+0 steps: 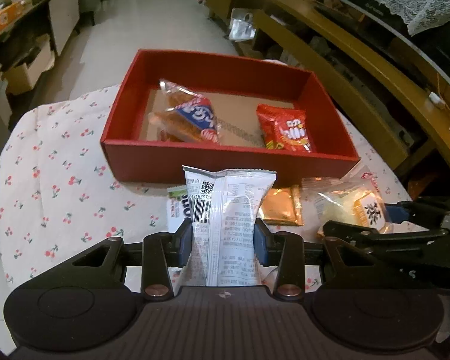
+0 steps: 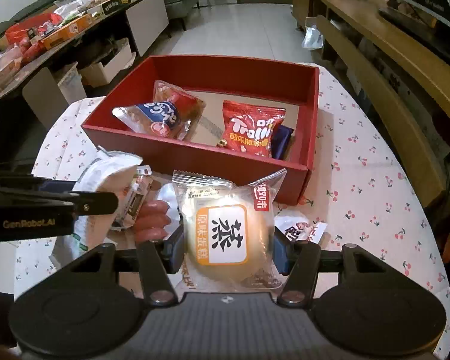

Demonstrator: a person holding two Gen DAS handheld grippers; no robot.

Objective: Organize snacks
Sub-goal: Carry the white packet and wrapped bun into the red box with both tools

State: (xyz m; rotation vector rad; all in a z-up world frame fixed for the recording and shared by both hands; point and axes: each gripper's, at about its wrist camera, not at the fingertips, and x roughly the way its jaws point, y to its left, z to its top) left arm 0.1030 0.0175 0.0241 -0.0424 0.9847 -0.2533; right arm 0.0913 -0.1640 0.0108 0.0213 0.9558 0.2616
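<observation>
On the cherry-print tablecloth (image 1: 60, 165), I'm pinching a white packet (image 1: 228, 216) in the left gripper (image 1: 223, 241) and a steamed-cake pack (image 2: 225, 234) in the right gripper (image 2: 228, 247), both heading for the red box (image 1: 171, 156) just ahead, probably.

The lower end of the white foil snack packet (image 1: 229, 225) drops out of sight behind the left gripper's black body. A green-and-white wrapper (image 1: 177, 207) lies mostly hidden behind that packet, its print unreadable. The gold square sachet (image 1: 280, 207) is partly covered on its left. In the red cardboard box (image 2: 195, 156), the dark blue packet (image 2: 280, 142) is half hidden behind the red gummy bag (image 2: 252, 129) and the near wall. The pink sausage sticks (image 2: 151, 219) are largely covered by the clear cake packet (image 2: 225, 231). Shelf clutter at far left is too blurred to identify.
</observation>
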